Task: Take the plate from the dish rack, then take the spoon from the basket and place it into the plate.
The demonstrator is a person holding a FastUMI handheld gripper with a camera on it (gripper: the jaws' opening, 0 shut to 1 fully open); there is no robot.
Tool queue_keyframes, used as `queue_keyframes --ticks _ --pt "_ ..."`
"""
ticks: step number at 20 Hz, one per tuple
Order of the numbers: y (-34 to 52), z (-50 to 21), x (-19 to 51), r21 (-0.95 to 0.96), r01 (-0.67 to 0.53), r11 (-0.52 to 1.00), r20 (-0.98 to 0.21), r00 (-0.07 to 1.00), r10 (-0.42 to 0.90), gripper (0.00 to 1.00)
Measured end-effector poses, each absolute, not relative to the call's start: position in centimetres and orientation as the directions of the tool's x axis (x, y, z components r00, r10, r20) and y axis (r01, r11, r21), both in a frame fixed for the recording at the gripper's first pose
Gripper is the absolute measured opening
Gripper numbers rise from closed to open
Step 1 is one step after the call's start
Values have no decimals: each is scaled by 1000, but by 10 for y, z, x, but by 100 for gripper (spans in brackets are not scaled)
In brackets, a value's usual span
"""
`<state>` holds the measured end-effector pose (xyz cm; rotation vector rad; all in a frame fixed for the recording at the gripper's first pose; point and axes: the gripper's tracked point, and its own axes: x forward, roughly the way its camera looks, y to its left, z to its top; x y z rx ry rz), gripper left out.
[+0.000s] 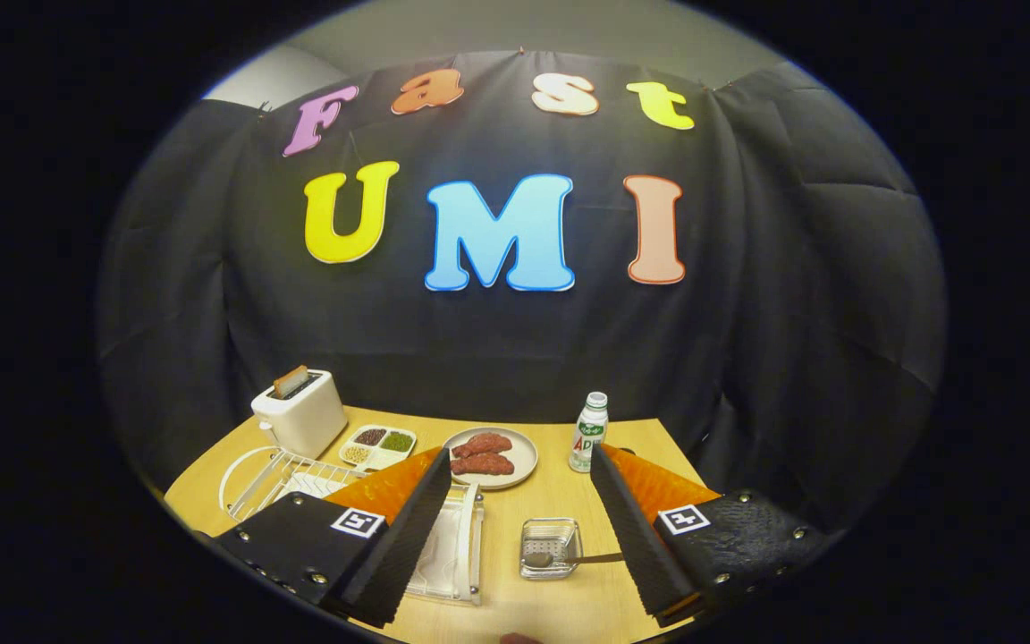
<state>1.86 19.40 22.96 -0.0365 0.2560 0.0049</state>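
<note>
Fingers (519,528) spread wide, pinching nothing, held above the wooden surface (560,501). Between the fingers, a small clear basket (550,547) resting on the surface, with a spoon (569,560) lying in it: bowl inside the basket, handle stretching toward the right finger. Just beside the left finger, a clear plastic tray (454,555), partly hidden behind that finger. Further left, a white wire dish rack (269,478); whether a plate still stands in it, cannot tell. Beyond the fingers, a round beige plate (519,452) carrying two pieces of red meat (482,454), well apart from the basket. Left of that plate, a small divided dish of beans and grains (378,444), and a white toaster (300,413) with a slice of bread in its slot. To the right of the plate, a small drink bottle (588,432) standing upright near the far edge of the surface.
</note>
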Motion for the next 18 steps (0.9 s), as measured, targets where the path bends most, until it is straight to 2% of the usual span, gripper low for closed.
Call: queue_keyframes --ticks 8,15,16,17,18 --pt "264 198 37 -65 19 998 -414 909 -44 96" --pt "285 157 51 -88 64 994 -612 784 -105 96" --pt "285 153 52 -96 85 992 -634 763 -127 95" --pt "285 148 55 -96 96 991 -649 748 -136 84" --pt "286 145 58 -103 110 989 -657 738 -151 79"
